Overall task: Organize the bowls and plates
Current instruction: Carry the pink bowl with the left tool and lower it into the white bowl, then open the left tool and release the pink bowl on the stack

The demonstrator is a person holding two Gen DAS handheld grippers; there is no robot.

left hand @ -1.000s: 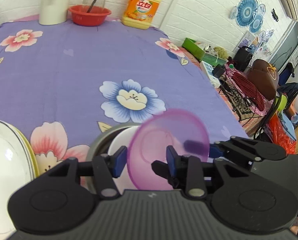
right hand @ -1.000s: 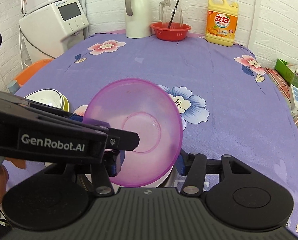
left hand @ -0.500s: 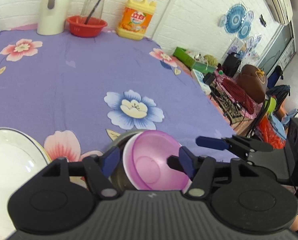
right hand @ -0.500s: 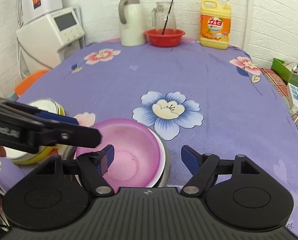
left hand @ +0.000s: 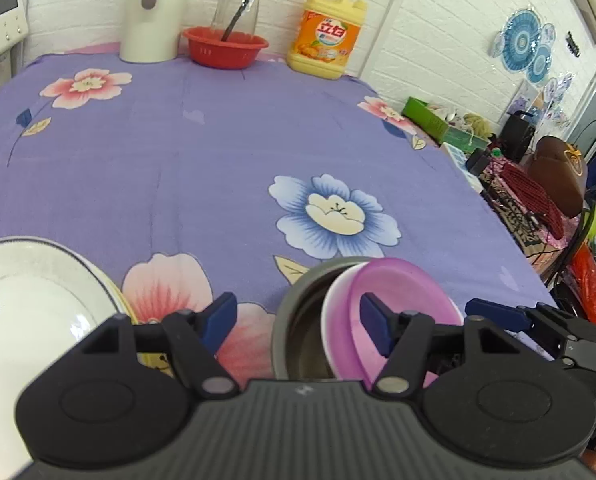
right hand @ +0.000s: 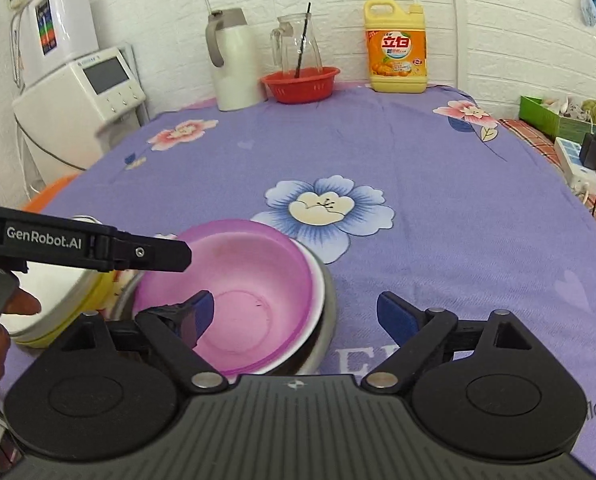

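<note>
A pink plastic bowl [right hand: 249,280] rests tilted inside a white bowl [right hand: 318,284], which sits in a metal bowl [right hand: 330,300] on the purple flowered tablecloth. The same stack shows in the left wrist view: pink bowl [left hand: 402,292], metal bowl [left hand: 298,320]. A white plate [left hand: 25,300] lies on a yellow plate at the left, also in the right wrist view [right hand: 53,284]. My left gripper [left hand: 298,320] is open and empty, just before the stack. My right gripper [right hand: 293,316] is open and empty, over the stack's near rim.
A white kettle [right hand: 233,60], a red basket [right hand: 300,84] with a glass jug and a yellow detergent bottle [right hand: 396,44] stand at the table's far edge. A white appliance [right hand: 81,96] stands left. Clutter and a chair [left hand: 554,176] lie beyond the right edge.
The pink bowl went from held up in my right gripper down into the white bowl. My right gripper opened and let it go. Both grippers drew back slightly.
</note>
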